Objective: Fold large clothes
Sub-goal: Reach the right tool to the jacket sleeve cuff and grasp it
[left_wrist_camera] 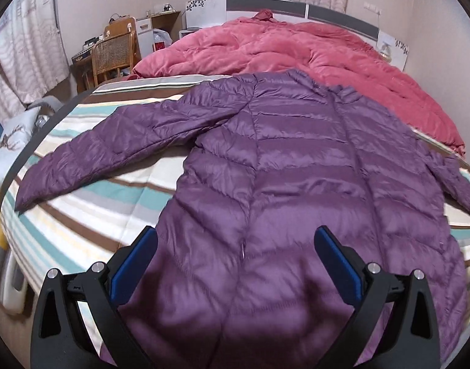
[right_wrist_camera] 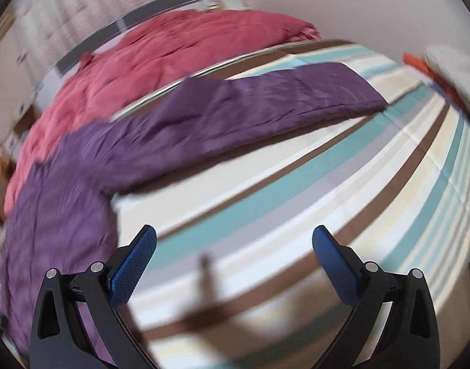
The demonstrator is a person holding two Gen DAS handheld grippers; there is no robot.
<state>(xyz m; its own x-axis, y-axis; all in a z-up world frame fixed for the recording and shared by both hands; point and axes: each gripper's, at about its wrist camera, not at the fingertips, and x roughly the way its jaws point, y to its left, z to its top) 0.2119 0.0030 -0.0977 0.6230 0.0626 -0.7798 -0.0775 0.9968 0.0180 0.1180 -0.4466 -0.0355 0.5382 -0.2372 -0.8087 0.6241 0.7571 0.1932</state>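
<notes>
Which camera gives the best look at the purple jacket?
The left wrist view: the purple jacket lies sharp and nearly whole, body, collar and one sleeve spread. The right wrist view is blurred, showing only its side and other sleeve.

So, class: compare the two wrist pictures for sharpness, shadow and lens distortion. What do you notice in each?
Left wrist view: mostly sharp; the purple jacket shows crisp quilting, with soft shadows darkening its near hem; fisheye bends the striped bedsheet into curves. Right wrist view: heavy motion blur smears the jacket sleeve and pink duvet, though the gripper stays sharp; a shadow falls on the sheet near it.
</notes>
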